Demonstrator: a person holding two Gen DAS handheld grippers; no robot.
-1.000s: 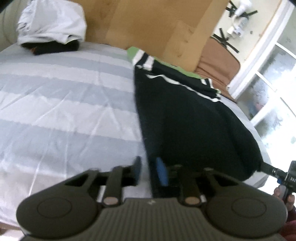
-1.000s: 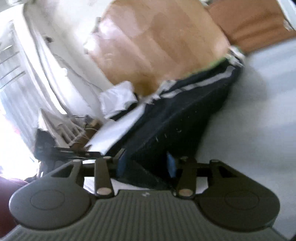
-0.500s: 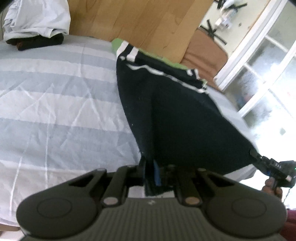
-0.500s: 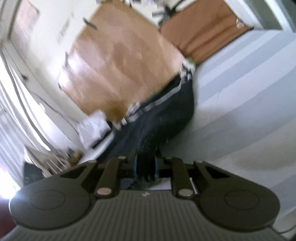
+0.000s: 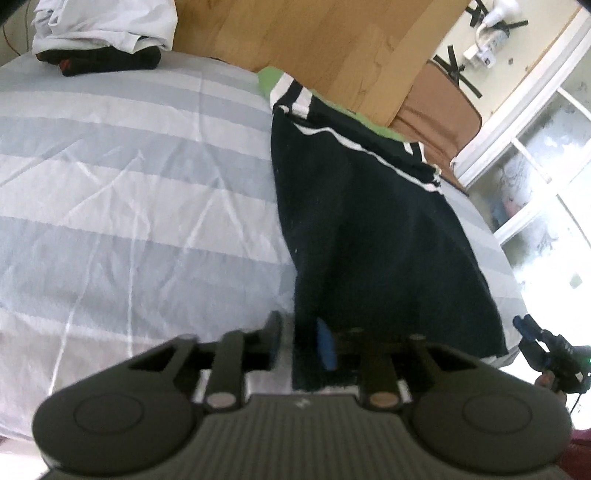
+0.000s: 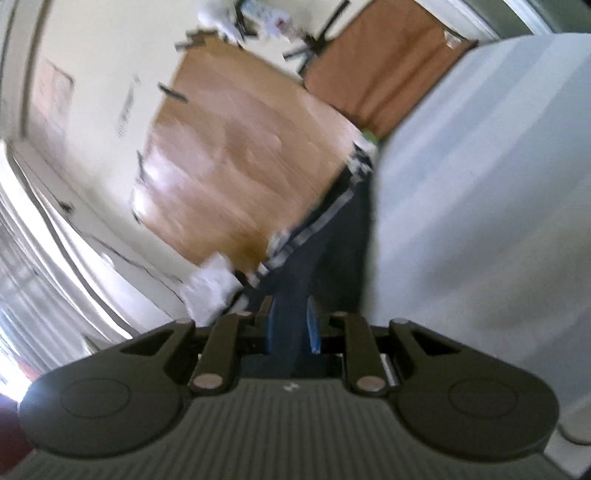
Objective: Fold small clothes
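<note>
Left tongs (image 5: 301, 341) just parted, near hem of black shorts (image 5: 373, 236) freed onto bed (image 5: 129, 206); right tongs (image 6: 290, 325) still grip far corner; we release next.

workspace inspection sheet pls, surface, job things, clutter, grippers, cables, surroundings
surface: striped bed sheet, creased
job's things: black shorts with white stripes, lying over a green cloth
clutter: white and black clothes pile at the far corner
grippers: left gripper open, shorts edge between its fingers; right gripper around the shorts, grip unclear
cables: white plug and lead on the wall
surroundings: wooden board, window
</note>
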